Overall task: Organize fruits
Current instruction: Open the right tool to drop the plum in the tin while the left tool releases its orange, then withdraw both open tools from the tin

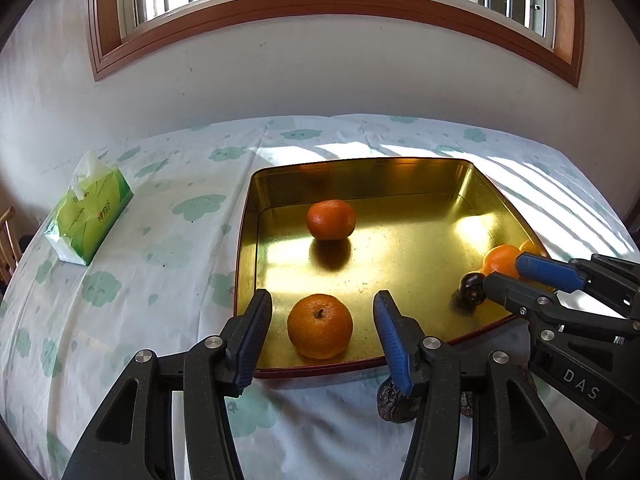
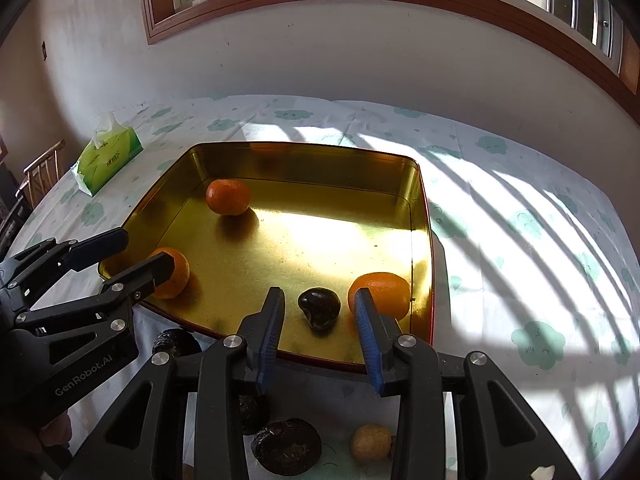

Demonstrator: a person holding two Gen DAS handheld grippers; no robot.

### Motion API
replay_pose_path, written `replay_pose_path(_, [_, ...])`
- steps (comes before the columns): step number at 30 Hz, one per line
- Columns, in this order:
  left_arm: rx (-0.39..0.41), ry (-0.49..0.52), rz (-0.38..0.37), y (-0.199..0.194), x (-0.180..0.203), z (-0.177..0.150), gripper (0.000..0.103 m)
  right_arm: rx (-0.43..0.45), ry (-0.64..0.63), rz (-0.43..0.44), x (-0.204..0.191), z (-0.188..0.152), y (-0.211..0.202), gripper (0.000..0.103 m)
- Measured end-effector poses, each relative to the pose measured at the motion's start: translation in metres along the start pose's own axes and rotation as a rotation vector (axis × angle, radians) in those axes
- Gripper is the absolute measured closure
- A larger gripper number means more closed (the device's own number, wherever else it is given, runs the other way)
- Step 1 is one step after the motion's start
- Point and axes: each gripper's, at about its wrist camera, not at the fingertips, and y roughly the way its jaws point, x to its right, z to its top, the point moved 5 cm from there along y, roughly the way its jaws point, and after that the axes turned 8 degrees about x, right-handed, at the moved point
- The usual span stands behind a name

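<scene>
Right now a gold tin tray [image 1: 248, 240] sits on the cloud-print tablecloth [image 1: 160, 240] with three oranges and one dark glossy fruit [image 2: 319, 307] inside it. The left gripper [image 1: 322, 332] hovers at the tray's near edge, jaws spread wide with nothing between the pads, framing the near orange [image 1: 320, 326], whose stem points up toward the camera. A second orange [image 1: 331, 219] rests deeper in the tray. The right gripper [image 2: 320, 328] is likewise open and empty, its fingers either side of the dark fruit (long axis running roughly front to back), with a third orange [image 2: 384, 294] just beside it at the tray's right wall. Wrinkled dark fruits [image 2: 286, 446] and a small tan one [image 2: 370, 442] lie on the cloth outside the tray. A green tissue pack [image 1: 90, 216] sits well apart, far left.
</scene>
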Motion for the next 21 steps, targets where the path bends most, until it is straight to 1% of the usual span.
replay_pose_path(10, [0.021,0.02,0.003,-0.03,0.011,-0.005,0.049,0.038,0.013,-0.006,0.004,0.0,-0.034,0.069])
replay_pose_path(16, [0.02,0.031,-0.001,-0.048,0.018,-0.017,0.049,0.043,0.023,-0.019,0.008,-0.011,-0.054,0.069])
replay_pose_path(21, [0.006,0.037,-0.005,-0.059,0.022,-0.034,0.049,0.038,0.033,-0.039,0.016,-0.026,-0.067,0.069])
